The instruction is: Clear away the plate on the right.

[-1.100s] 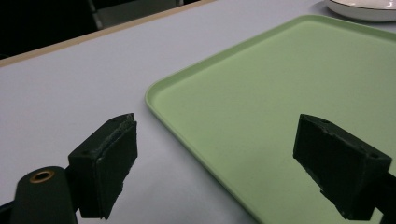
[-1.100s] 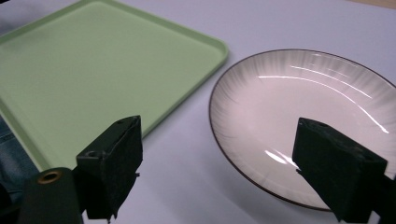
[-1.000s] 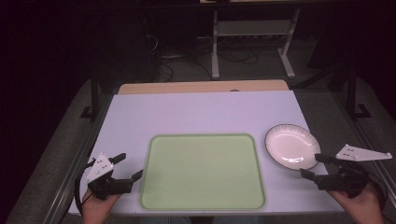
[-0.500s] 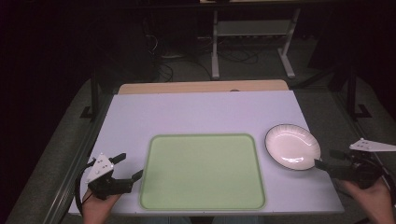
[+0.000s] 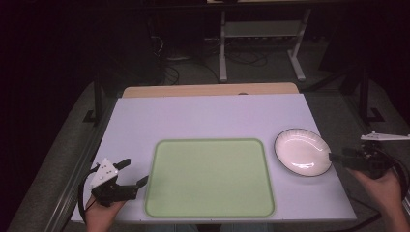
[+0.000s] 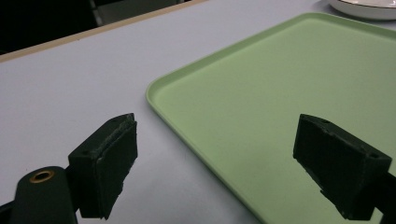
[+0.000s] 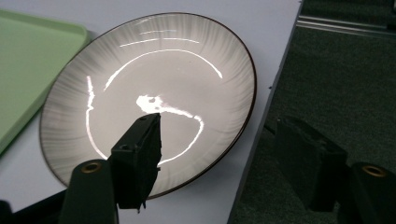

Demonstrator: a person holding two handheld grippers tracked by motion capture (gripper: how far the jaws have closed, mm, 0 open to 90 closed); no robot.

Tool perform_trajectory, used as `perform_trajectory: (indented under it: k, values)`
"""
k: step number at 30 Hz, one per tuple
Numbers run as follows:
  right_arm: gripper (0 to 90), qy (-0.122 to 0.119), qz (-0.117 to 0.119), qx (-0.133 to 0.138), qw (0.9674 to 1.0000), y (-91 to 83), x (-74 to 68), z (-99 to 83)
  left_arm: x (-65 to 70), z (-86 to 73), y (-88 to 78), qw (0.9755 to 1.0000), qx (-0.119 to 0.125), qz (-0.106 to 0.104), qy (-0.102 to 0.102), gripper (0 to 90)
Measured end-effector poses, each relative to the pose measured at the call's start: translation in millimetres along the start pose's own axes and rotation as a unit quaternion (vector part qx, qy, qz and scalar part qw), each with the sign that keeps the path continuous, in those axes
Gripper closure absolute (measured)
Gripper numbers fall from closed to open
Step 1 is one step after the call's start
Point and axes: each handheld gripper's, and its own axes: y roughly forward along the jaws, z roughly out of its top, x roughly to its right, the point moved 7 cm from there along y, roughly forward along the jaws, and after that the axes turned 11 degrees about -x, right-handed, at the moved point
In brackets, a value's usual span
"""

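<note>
A white plate (image 5: 302, 151) with a dark rim lies at the right of the table, beside an empty green tray (image 5: 209, 140). My right gripper (image 5: 333, 158) hovers at the plate's right rim, over the table's edge. In the right gripper view (image 7: 224, 154) one jaw stands above the plate (image 7: 149, 74) and the other beyond the table's edge. Its jaws have just been closing, with the rim between them and the pads not pressing on it. My left gripper (image 5: 133, 174) rests open at the tray's left side, its jaws (image 6: 233, 168) spanning the tray's rim (image 6: 154, 88) without touching it.
The lilac table top (image 5: 208, 116) ends in a wooden strip (image 5: 208, 90) at the far side. A metal stand (image 5: 261, 43) and cables are on the dark floor beyond. The table's right edge (image 7: 266, 116) drops to dark carpet.
My right hand has shifted right and farther up along the table's right edge, bringing its gripper to the plate's right rim with jaws narrower. The left gripper has kept still.
</note>
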Motion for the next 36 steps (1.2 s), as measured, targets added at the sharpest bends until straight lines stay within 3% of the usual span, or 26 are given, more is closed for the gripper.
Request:
perform_trajectory:
  k: [8,9,18,22,26,28,36]
  values:
    - [44.0,0.036,-0.002,-0.028,0.999,21.4,13.8,7.0,-0.4,-0.4,0.3,1.0,-0.001,-0.001,-0.001,13.6]
    - [46.9,0.052,0.004,-0.037,0.998,26.9,16.3,7.1,-0.3,-0.4,0.5,1.0,-0.001,-0.001,-0.001,13.6]
    - [61.1,0.086,0.026,-0.045,0.995,38.5,19.7,11.5,-0.2,-0.3,0.6,1.0,-0.001,-0.002,-0.001,13.8]
    - [66.2,0.106,0.041,-0.055,0.992,44.2,20.1,11.8,-0.2,-0.3,0.6,1.0,-0.001,-0.002,0.0,13.8]
    - [70.2,0.114,0.056,-0.053,0.9904,48.4,18.3,12.0,0.0,-0.2,0.5,1.0,-0.002,-0.002,0.0,13.8]
    - [72.0,0.118,0.053,-0.06,0.9898,51.4,17.9,11.2,0.0,-0.3,0.6,1.0,-0.002,-0.002,0.0,13.8]
    - [74.8,0.157,0.086,-0.036,0.9831,54.7,20.7,8.0,0.8,-0.4,2.1,1.0,-0.005,-0.002,0.002,13.8]
